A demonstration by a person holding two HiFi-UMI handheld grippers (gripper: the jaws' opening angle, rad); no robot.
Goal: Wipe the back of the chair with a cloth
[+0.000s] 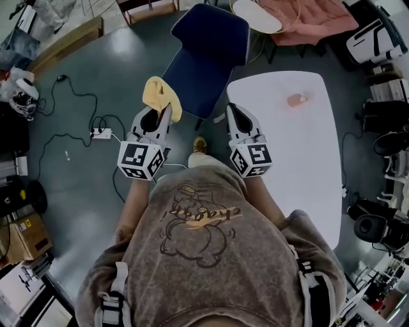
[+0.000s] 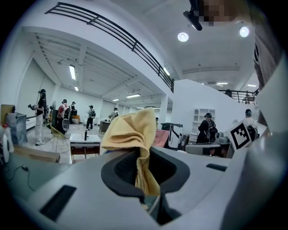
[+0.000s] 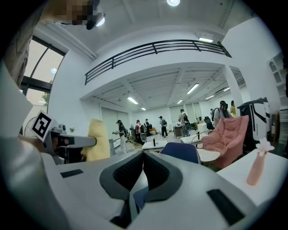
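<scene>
While one blue chair (image 1: 206,54) stands close before them, the left claw (image 1: 160,116) pinches the single yellow cloth (image 1: 160,94) near the chair's edge; the right claw (image 1: 234,118) has jaws together, empty.

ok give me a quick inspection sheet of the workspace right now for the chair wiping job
surface: white table, bare apart from a small pink vase
job's things: blue chair ahead of the person, beside the table; yellow cloth bunched up, clear of the chair back
clutter: cardboard box and other gear along the floor's left edge
grippers: left gripper fingers shut on the yellow cloth; right gripper fingers shut, nothing between them
cables: black cable and white power strip on the floor left of the chair
surroundings: pink padded chair beyond the table; people standing in an open hall
</scene>
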